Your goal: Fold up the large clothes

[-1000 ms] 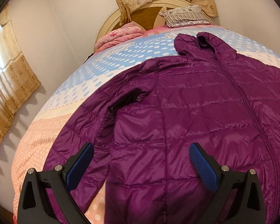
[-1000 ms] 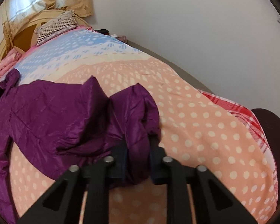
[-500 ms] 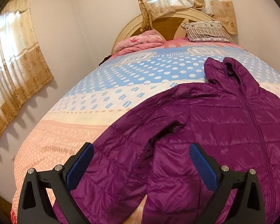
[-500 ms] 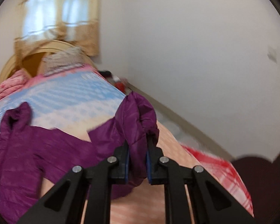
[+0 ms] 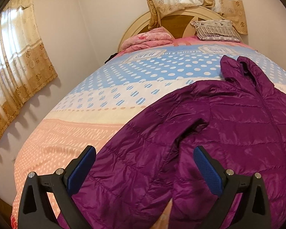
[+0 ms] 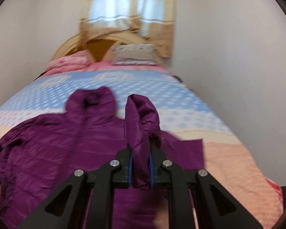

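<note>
A purple quilted hooded jacket point(image 5: 228, 126) lies spread, front up, on the bed point(image 5: 108, 99). Its left sleeve point(image 5: 135, 164) runs down between my left gripper's open blue-padded fingers. My left gripper point(image 5: 145, 168) is open and empty, hovering above that sleeve. My right gripper point(image 6: 140, 164) is shut on the jacket's right sleeve point(image 6: 141, 122) and holds its cuff end raised above the jacket body point(image 6: 53, 145). The hood point(image 6: 91, 101) points toward the headboard.
The bed has a dotted blue, white and peach cover. A folded pink blanket point(image 5: 148, 40) and a striped pillow point(image 5: 215, 30) lie by the headboard point(image 5: 181, 21). Curtains point(image 5: 15, 61) hang on the left wall. A white wall point(image 6: 238, 76) borders the bed's right side.
My right gripper has lifted the right sleeve off the bed and swung it left, over the jacket body. My left gripper has drawn back and left, open throughout.
</note>
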`<action>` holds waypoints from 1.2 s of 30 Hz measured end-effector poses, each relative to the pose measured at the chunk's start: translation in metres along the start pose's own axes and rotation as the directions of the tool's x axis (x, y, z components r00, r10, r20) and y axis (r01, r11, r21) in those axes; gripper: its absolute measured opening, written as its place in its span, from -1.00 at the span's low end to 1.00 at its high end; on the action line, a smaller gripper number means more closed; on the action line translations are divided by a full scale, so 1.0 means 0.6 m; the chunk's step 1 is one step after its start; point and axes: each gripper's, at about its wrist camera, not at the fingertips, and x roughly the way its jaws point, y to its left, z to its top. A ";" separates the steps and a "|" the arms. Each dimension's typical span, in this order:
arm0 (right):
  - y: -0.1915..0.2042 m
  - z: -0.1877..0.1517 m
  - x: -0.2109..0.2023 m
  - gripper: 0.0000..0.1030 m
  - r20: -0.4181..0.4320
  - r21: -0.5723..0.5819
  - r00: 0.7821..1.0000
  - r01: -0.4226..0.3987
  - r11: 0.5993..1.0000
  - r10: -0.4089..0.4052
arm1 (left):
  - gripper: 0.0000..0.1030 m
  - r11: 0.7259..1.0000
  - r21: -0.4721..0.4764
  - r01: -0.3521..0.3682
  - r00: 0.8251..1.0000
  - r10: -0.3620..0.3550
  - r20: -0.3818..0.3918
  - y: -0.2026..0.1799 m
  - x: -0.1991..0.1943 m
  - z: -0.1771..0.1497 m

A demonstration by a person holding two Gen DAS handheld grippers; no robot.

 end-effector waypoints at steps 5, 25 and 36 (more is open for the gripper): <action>0.105 -0.025 0.052 -0.71 -0.037 -0.079 0.997 -0.065 0.995 0.062 | 0.98 1.000 -0.005 -0.007 1.000 0.007 0.000 0.018 0.003 -0.009; -0.035 -0.133 -0.039 0.71 -0.054 -0.062 0.998 -0.015 0.998 0.012 | 0.98 0.972 0.045 0.232 0.972 -0.233 0.021 -0.107 -0.081 0.041; -0.138 -0.229 -0.033 0.77 -0.100 0.020 0.993 0.069 0.997 -0.066 | -0.18 0.868 0.218 0.446 0.894 -0.419 -0.158 -0.363 -0.066 0.022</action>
